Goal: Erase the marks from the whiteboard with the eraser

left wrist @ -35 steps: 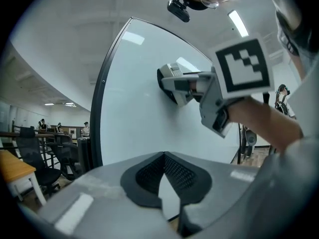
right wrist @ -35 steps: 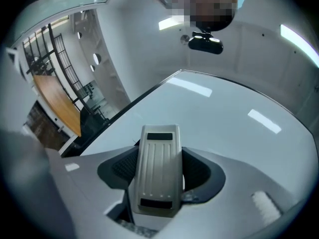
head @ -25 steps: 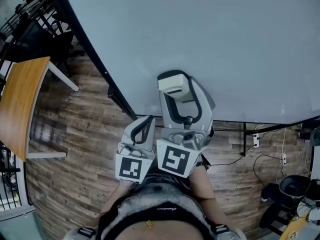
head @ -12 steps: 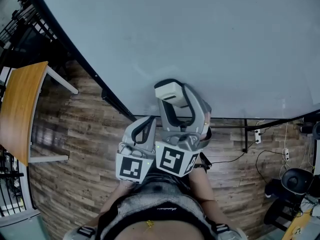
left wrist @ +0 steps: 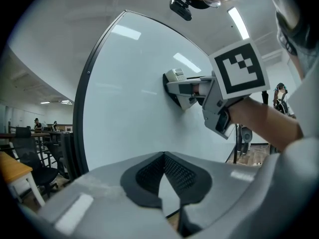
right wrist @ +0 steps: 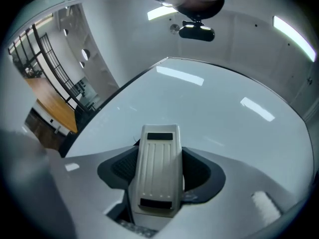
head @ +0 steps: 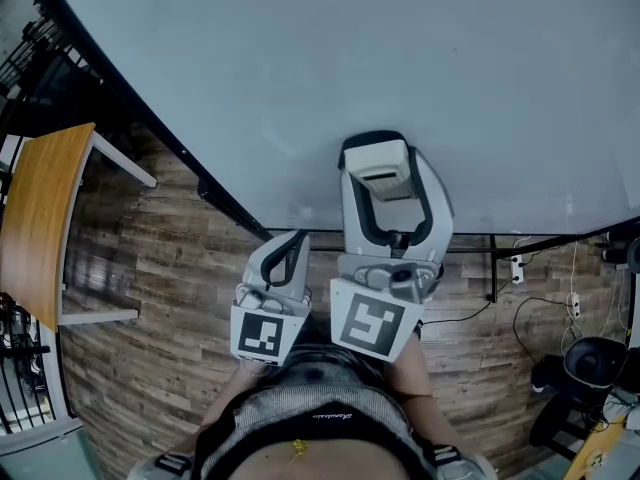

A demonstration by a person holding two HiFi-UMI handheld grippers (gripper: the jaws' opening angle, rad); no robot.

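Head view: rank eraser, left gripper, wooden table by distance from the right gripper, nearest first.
1. eraser, clamped in the right gripper, on the whiteboard
2. left gripper, close beside it on the left
3. wooden table, far left edge

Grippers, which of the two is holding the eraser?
The right gripper: its jaws clamp the white eraser at the whiteboard. The left gripper is shut on nothing, held back off the board.

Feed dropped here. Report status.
Right claw shut on eraser, against whiteboard. Left claw shut, empty. No clear marks; nothing in the way.
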